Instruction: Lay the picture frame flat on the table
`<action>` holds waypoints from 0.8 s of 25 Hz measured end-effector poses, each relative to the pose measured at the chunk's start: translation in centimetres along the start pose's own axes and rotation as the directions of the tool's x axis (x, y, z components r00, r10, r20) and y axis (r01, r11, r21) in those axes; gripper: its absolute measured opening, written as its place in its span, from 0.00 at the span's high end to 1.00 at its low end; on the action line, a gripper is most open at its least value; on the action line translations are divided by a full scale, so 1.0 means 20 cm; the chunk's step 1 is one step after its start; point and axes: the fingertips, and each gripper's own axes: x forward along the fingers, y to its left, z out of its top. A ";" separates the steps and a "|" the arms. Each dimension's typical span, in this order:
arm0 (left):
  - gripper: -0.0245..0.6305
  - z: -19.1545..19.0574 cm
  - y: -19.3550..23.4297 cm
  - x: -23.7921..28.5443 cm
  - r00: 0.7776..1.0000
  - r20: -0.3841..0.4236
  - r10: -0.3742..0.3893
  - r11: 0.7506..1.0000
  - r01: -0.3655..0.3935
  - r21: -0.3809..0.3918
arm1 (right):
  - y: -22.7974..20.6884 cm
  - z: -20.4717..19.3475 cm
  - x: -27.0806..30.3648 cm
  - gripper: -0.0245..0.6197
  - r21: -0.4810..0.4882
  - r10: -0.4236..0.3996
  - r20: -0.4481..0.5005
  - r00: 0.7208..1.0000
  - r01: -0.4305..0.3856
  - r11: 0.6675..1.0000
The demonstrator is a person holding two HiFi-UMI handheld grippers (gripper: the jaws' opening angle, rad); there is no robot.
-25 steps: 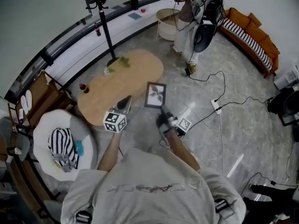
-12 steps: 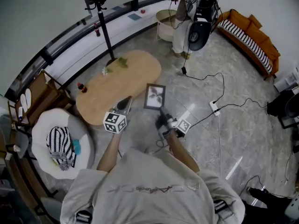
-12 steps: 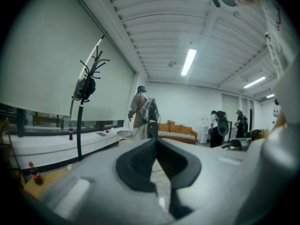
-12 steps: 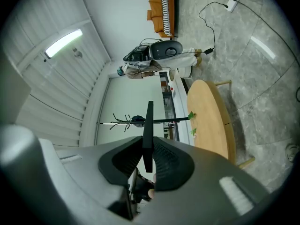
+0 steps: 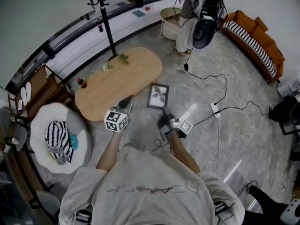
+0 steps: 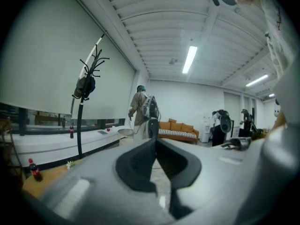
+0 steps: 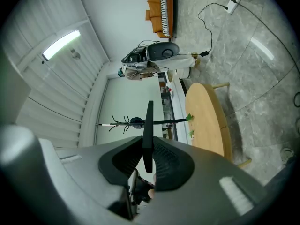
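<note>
A dark picture frame [image 5: 158, 96] with a pale print stands upright over the grey floor, just off the near right edge of the oval wooden table [image 5: 119, 81]. My right gripper [image 5: 163, 111] is shut on the frame's lower edge. In the right gripper view the frame [image 7: 149, 116] shows edge-on, pinched between the two dark pads [image 7: 166, 161]. My left gripper [image 5: 125, 103] hovers at the table's near edge, to the left of the frame. In its own view, my left gripper [image 6: 155, 140] has its tips touching with nothing between them.
On the table are a small red-capped bottle [image 5: 81, 83] and a green sprig [image 5: 123, 58]. A black coat stand [image 5: 105, 22] rises behind it. A white round chair [image 5: 47, 121] sits at left. Cables and a power strip [image 5: 215, 109] lie on the floor at right, near an orange sofa [image 5: 255, 36] and a standing person [image 5: 187, 13].
Both grippers and the held frame have shifted a little beside the table. The grip on the frame is unchanged. The person at the back has moved slightly.
</note>
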 end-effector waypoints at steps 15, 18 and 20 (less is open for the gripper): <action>0.96 -0.01 0.11 0.13 0.999 0.002 0.040 0.999 -0.040 0.006 | -0.06 0.10 0.13 0.85 -0.013 -0.015 -0.046 0.999 0.014 1.000; 0.96 -0.01 0.12 0.17 0.999 0.001 0.037 0.999 -0.037 0.007 | -0.07 0.15 0.16 0.85 -0.017 -0.013 -0.044 0.999 0.012 1.000; 0.96 -0.01 0.13 0.21 0.999 -0.002 0.034 0.999 -0.034 0.007 | -0.07 0.17 0.19 0.85 -0.013 -0.009 -0.042 0.999 0.008 1.000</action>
